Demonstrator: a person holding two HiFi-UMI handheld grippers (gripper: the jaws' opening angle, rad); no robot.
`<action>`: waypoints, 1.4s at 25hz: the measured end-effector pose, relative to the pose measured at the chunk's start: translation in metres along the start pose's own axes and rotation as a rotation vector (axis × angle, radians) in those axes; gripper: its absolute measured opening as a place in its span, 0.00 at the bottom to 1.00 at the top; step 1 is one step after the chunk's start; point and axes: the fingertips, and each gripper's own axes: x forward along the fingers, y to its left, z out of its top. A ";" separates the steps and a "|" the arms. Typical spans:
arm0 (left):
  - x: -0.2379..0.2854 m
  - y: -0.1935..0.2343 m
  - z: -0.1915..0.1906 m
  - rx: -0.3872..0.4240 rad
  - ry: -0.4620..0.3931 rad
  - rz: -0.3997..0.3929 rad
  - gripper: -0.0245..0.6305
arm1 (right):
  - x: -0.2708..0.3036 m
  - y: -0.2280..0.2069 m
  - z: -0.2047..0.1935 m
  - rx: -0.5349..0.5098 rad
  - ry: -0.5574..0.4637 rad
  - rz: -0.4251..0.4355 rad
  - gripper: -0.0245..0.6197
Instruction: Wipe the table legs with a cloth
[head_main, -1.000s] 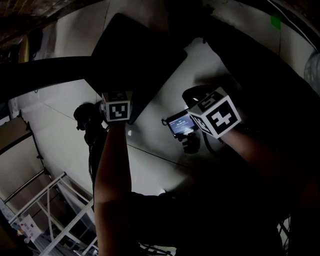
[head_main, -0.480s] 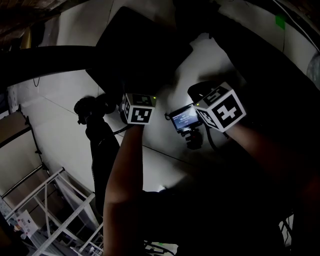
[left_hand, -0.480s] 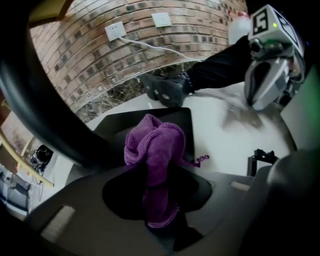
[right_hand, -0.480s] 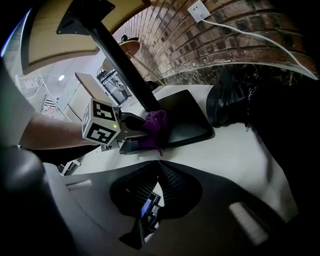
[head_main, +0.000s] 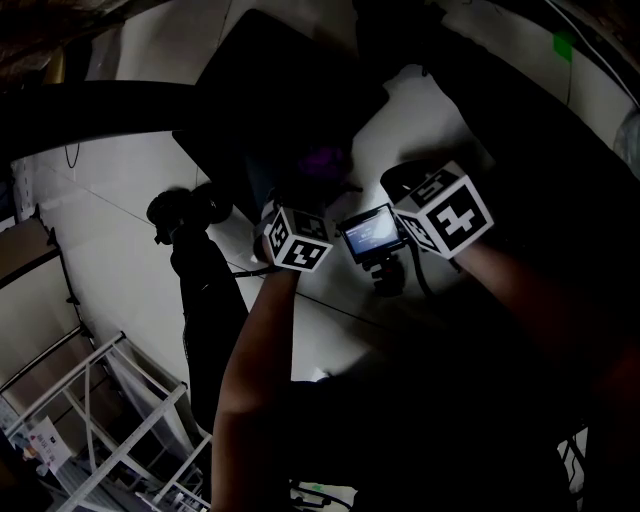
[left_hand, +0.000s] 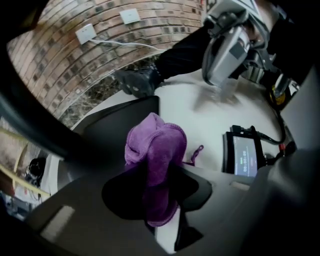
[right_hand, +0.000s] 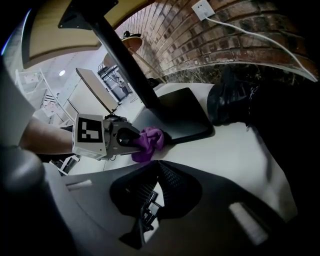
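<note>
The cloth (left_hand: 155, 155) looks fleecy, the table foot (right_hand: 180, 112) matt

Purple cloth (left_hand: 156, 150), perhaps touching table base (left_hand: 112, 127)

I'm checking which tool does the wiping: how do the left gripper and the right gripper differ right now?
The left gripper is shut on the purple cloth; the right gripper is shut on nothing. The left gripper holds its cloth by the edge of the black table base; the right gripper sits back from it, over the white floor. Both carry a marker cube.
</note>
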 end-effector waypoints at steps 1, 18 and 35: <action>-0.002 0.005 -0.003 -0.022 -0.002 0.007 0.24 | 0.000 0.001 0.000 -0.003 0.001 0.002 0.04; -0.024 0.119 0.011 -0.207 -0.039 0.174 0.25 | 0.009 0.056 0.005 -0.099 -0.004 0.177 0.04; -0.020 0.112 0.008 -0.314 -0.066 0.188 0.23 | 0.018 0.057 -0.014 -0.123 0.042 0.188 0.04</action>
